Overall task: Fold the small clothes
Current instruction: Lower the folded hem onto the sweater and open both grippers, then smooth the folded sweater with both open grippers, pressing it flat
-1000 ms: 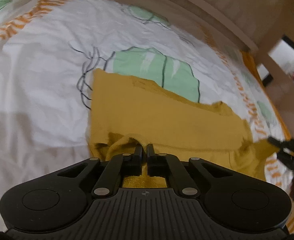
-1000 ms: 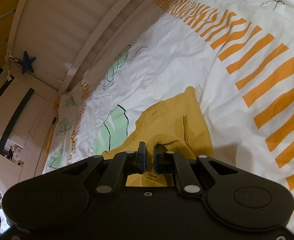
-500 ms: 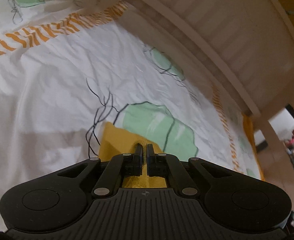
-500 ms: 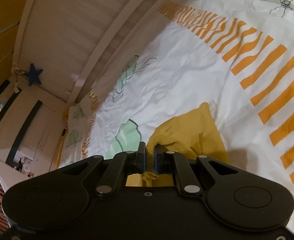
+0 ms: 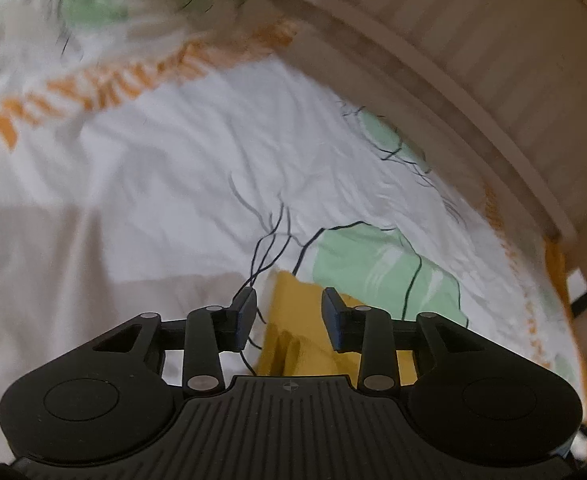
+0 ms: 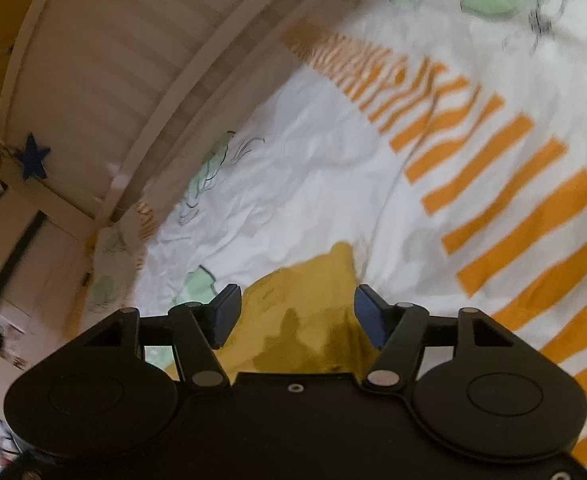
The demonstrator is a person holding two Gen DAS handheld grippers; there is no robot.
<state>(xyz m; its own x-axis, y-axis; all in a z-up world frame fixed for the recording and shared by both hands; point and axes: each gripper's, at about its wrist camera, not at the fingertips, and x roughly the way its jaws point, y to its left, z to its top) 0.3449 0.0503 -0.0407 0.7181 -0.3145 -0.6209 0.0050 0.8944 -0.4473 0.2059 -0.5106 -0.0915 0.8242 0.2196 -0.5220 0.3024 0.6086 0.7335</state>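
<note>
Mustard-yellow knit garment [image 5: 289,320], one, lies on my bed's duvet [image 5: 173,184] at lower centre, corner pointing up-frame. My left hand-held gripper [image 5: 289,320] and right hand-held gripper [image 6: 297,320], jaws just opened, straddle it without gripping.

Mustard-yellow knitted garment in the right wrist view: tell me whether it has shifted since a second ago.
Yes. The mustard-yellow knitted garment now lies nearer the bottom edge, its tip farther below the duvet's orange stripes.

The left gripper [image 5: 289,316], black and two-fingered, fills the lower frame of its view, pointing downward; its jaws have just been opening and stand apart. The right gripper [image 6: 297,316] likewise has just been opening, jaws spread wider, pads pressing nothing.
</note>
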